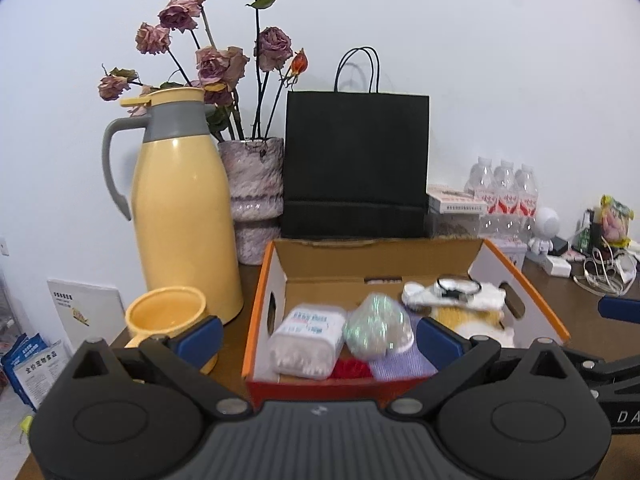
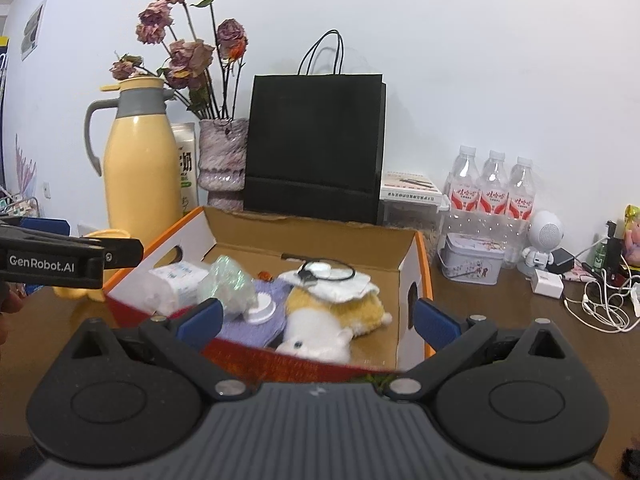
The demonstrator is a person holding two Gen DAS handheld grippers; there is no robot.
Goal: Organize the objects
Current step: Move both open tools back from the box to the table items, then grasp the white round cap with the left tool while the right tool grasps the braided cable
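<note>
- Left tool [image 1: 320, 338] and right tool [image 2: 318, 320]: both spread wide, empty, at the cardboard box [image 2: 416, 280] near rim.
- Bare bench [image 2: 500, 320] right of box.
- Left tool's side reads "GenRobot.AI".

A plain white wall [image 2: 480, 60] fills the background, evenly lit with soft shadows. A dark brown wooden table [image 2: 500, 332] stands against it. At the far left of the right wrist view, a small picture [image 2: 32, 32] hangs on the wall and a white socket plate [image 2: 47, 190] sits lower down. In the left wrist view, pale floor [image 1: 8, 400] shows beyond the table's left edge
</note>
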